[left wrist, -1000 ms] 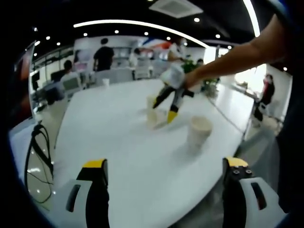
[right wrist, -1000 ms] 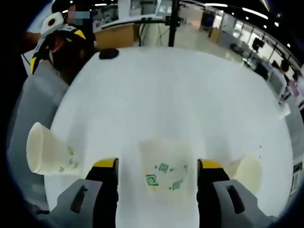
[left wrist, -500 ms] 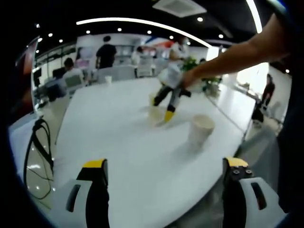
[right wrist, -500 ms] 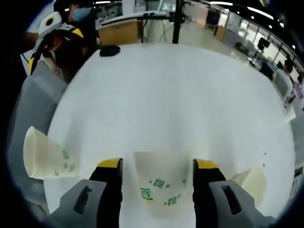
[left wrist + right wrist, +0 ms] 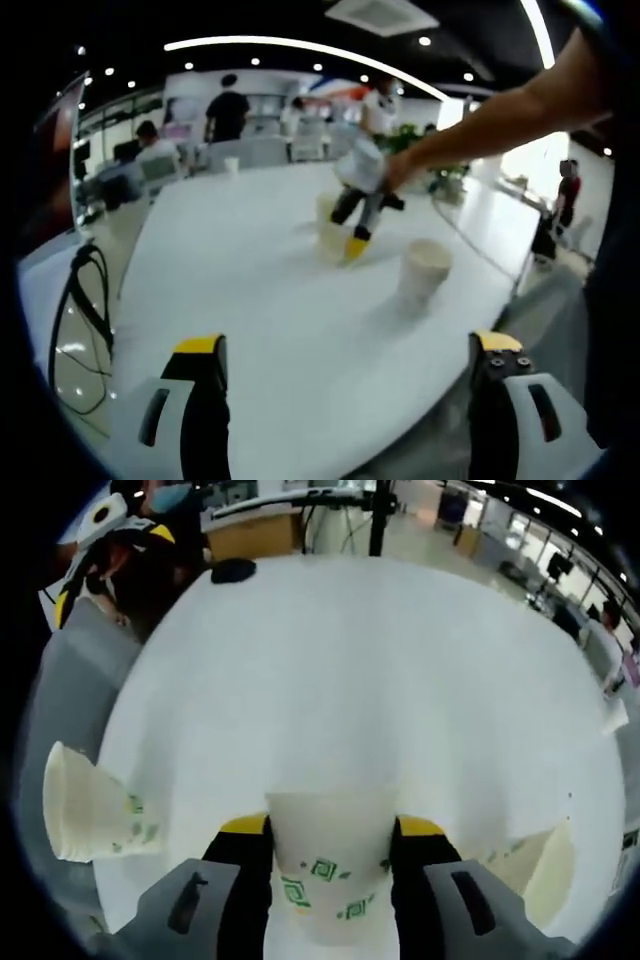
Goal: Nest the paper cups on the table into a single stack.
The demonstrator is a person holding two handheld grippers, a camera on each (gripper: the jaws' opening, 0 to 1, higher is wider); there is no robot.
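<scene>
In the right gripper view, a white paper cup (image 5: 328, 865) with green marks stands upright between my right gripper's (image 5: 332, 828) jaws, which press on both its sides. A second cup (image 5: 88, 804) stands at the left table edge and a third cup (image 5: 540, 866) at the right. In the left gripper view, my left gripper (image 5: 348, 348) is open and holds nothing, low over the near part of the white table (image 5: 250, 300). Farther across, the right gripper (image 5: 356, 214) grips its cup (image 5: 327, 228), with another cup (image 5: 421, 272) to its right.
A small cup (image 5: 232, 165) stands at the table's far edge. Black cables (image 5: 80, 330) hang at the table's left side. A black object (image 5: 232, 570) lies near the far rim. A person's arm (image 5: 500, 115) reaches in from the right. People stand in the background.
My right gripper's jaws have closed in on the middle cup, which now fills the gap between them. The left gripper has stayed open and in place.
</scene>
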